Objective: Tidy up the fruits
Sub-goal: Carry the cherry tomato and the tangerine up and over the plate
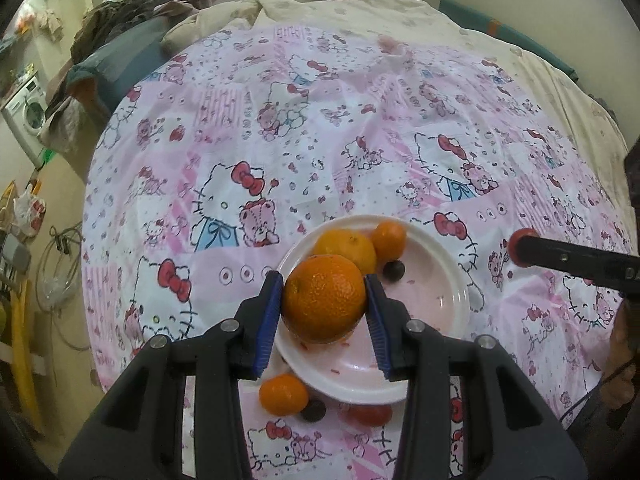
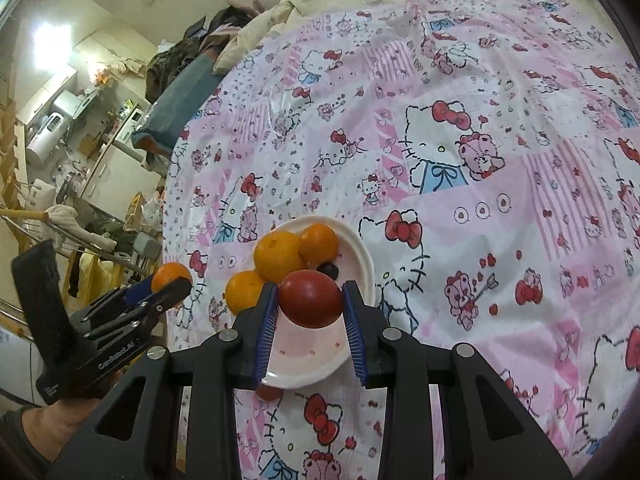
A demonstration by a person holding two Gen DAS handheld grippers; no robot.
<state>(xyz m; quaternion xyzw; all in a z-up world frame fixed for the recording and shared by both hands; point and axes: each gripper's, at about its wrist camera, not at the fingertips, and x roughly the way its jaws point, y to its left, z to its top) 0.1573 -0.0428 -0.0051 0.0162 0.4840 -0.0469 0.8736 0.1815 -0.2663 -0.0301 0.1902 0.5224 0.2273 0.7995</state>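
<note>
Blue-padded jaws of the left gripper (image 1: 324,300) clamp a large orange (image 1: 325,298) above the white plate (image 1: 452,320). The right gripper (image 2: 310,300) grips a red tomato (image 2: 310,299).

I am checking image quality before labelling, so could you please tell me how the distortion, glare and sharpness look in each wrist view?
Left wrist view: strong fisheye bending, dark vignette in the corners, the held orange sharp, no real glare. Right wrist view: the same bending, a blown-out ceiling light at upper left, the held tomato sharp with a small highlight, the room behind soft.
</note>
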